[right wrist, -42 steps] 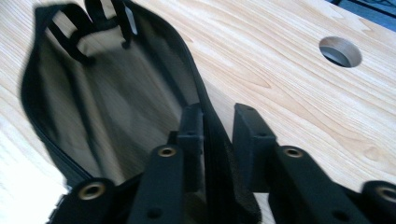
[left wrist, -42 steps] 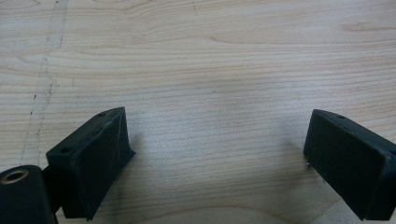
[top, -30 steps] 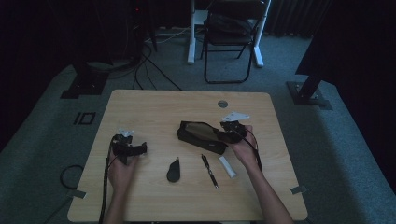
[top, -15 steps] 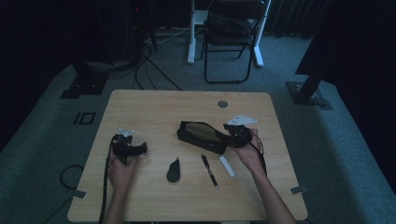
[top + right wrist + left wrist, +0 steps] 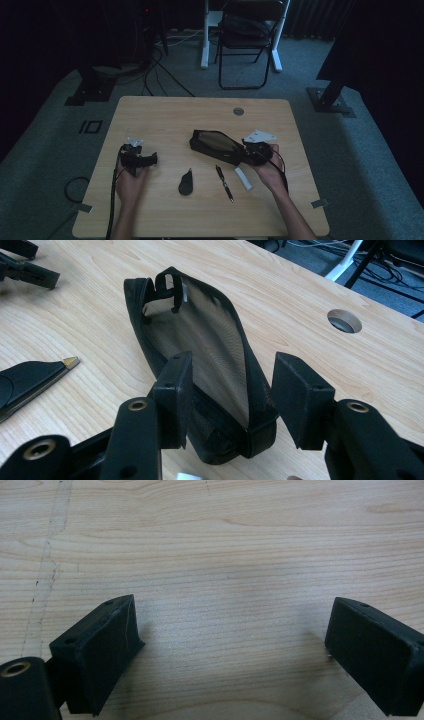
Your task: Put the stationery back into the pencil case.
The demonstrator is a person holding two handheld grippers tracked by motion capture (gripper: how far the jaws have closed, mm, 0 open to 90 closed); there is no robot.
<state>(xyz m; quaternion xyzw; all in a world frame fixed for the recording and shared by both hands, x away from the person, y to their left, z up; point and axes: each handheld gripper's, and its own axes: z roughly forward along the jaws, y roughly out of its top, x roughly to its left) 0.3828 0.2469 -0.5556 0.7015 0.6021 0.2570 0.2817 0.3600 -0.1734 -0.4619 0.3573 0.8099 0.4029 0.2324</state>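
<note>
The light wooden tabletop (image 5: 165, 115) carries all work items within reach of both hands. The black mesh pencil pouch with a zip edge (image 5: 216, 146) lies flat right of centre, its near end toward the right gripper (image 5: 250, 151), probably so that end can be grasped. In the right gripper view, the pouch's end (image 5: 235, 430) sits between the jaws, which have just been opening. They stand apart with a gap on the right side, so no grip is applied.

The right forearm enters from below, angled inward, gripper roughly level. The left gripper (image 5: 142, 159) rests well apart at the left, jaws wide over bare wood. A black teardrop-shaped case (image 5: 186, 182), a black pen (image 5: 224, 183) and a small white eraser (image 5: 244, 178) lie nearer the person.
</note>
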